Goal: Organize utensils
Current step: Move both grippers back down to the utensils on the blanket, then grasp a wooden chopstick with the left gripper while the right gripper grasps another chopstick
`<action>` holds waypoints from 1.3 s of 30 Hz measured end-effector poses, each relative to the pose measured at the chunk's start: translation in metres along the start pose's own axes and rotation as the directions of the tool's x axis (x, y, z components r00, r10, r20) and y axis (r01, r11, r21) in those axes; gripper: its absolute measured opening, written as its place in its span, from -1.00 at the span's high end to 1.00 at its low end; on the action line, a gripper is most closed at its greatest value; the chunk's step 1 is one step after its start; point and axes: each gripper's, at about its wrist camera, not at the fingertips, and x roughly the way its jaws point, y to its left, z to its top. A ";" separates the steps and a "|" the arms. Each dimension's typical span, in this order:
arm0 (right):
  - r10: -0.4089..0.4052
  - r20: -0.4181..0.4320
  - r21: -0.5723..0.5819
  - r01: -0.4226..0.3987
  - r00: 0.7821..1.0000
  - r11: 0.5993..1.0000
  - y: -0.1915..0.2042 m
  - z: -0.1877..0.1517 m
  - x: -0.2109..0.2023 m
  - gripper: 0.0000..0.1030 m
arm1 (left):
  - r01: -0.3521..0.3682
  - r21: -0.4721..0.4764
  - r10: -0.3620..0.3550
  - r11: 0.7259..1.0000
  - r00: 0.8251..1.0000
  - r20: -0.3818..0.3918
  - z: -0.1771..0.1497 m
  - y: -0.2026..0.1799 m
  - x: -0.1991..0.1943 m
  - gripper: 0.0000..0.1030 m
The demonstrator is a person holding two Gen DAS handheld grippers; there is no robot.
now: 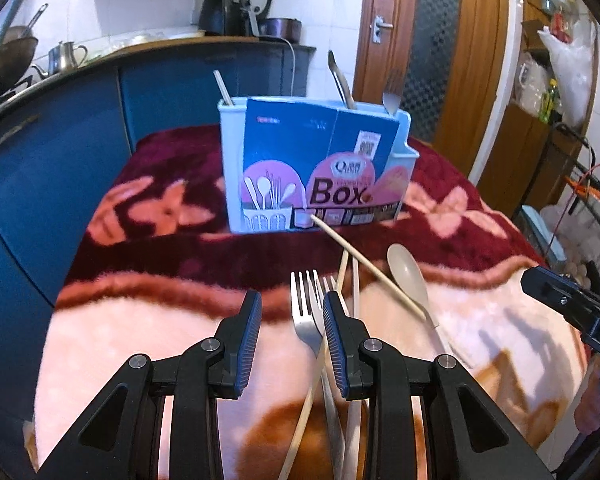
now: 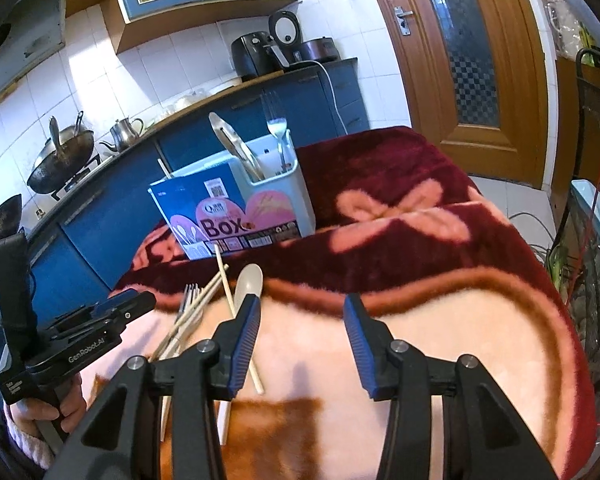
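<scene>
A light-blue utensil box (image 1: 316, 168) (image 2: 240, 200) labelled "Box" stands at the far side of the blanket-covered table. A chopstick (image 1: 222, 88), a metal spoon (image 1: 340, 76) and a fork (image 1: 392, 92) stick up out of it. Two forks (image 1: 304, 316) (image 2: 190, 300), several chopsticks (image 1: 364, 268) (image 2: 224, 276) and a beige spoon (image 1: 406, 276) (image 2: 248, 284) lie loose on the blanket. My left gripper (image 1: 292, 296) (image 2: 128, 304) hovers open over the forks, pads touching nothing. My right gripper (image 2: 302, 300) (image 1: 560, 296) is open just right of the beige spoon, with only blanket between its fingers.
The red and pink floral blanket (image 2: 440, 320) covers the table. Blue cabinets (image 1: 60, 168) and a counter with a wok (image 2: 60, 160), a kettle (image 2: 124, 132) and an air fryer (image 2: 252, 56) run behind and to the left. A wooden door (image 2: 472, 60) and a cluttered rack (image 1: 580, 208) stand at the right.
</scene>
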 end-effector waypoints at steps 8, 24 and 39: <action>-0.022 -0.029 0.021 0.023 0.999 1.000 -0.011 -0.006 0.008 0.08 | 0.021 0.048 -0.018 0.999 0.998 -0.064 -0.001 -0.008 0.018 0.37; -0.022 -0.058 0.041 0.024 0.998 0.999 -0.019 -0.011 0.016 0.07 | 0.092 0.102 -0.071 0.991 0.978 -0.197 0.010 -0.016 0.047 0.85; -0.023 -0.072 -0.013 0.022 0.997 1.000 -0.003 -0.007 0.019 0.07 | 0.116 -0.120 -0.123 0.986 0.991 -0.055 0.007 0.031 0.013 0.92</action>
